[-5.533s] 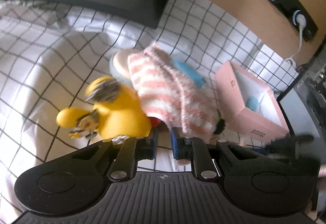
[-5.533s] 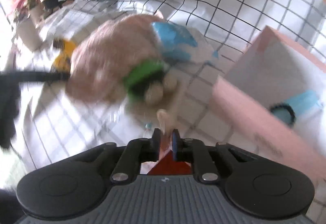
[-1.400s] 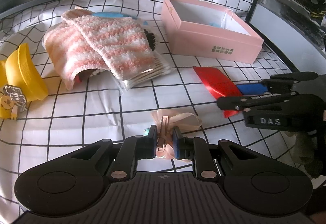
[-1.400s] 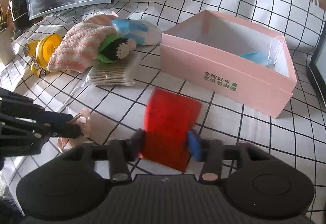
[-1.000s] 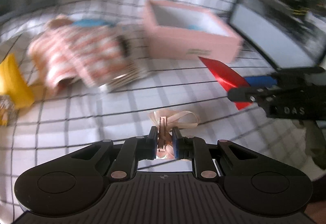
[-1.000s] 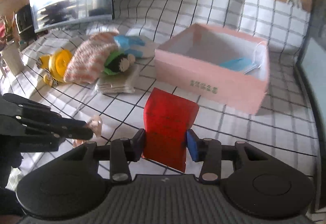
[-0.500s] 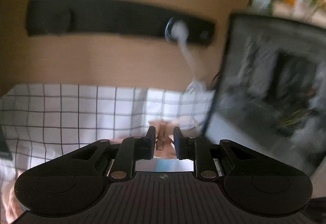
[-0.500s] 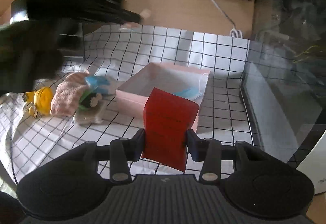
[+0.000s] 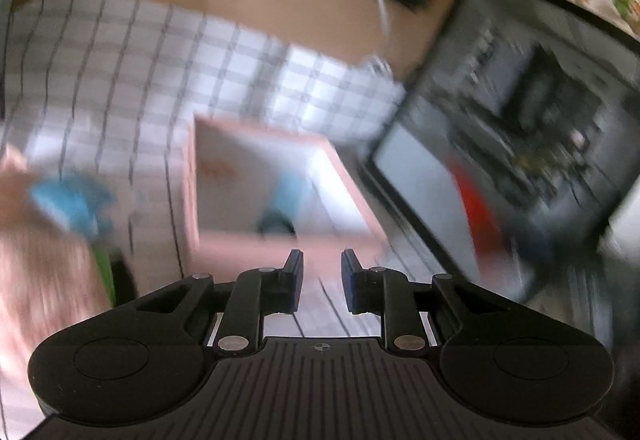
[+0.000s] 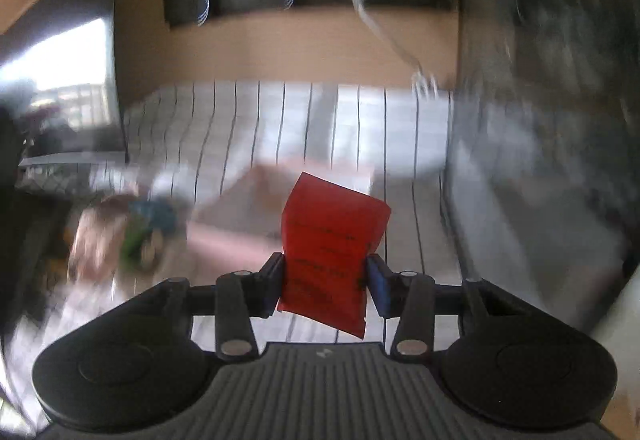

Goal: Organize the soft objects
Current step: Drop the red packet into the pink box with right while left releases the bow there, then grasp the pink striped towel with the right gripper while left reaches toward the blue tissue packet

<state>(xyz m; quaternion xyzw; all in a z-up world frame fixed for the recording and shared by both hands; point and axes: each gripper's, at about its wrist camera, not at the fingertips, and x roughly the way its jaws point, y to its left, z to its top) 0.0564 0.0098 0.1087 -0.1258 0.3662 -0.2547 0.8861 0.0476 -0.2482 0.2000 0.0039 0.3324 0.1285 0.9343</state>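
Fingers, right: right gripper [image 10: 326, 282] is pinching a red packet [image 10: 332, 248] from both sides, held up in the air.
Fingers, left: left gripper [image 9: 321, 282] is spread a bit with nothing between, low and just in front of the pink box [image 9: 280, 240].
Packet axis: long side runs away from the fingers, pointing roughly at the box.
Packet vs box: pink box sits beyond and below the packet, slightly left of it; everything's blurry though.
Nearer hand: left one's closer to the box, but the right has the goods, so I'd guess the move is forward and down.
Beside box: blue mask [image 9: 286, 191] inside it, soft pile [image 9: 48, 260] to its left.
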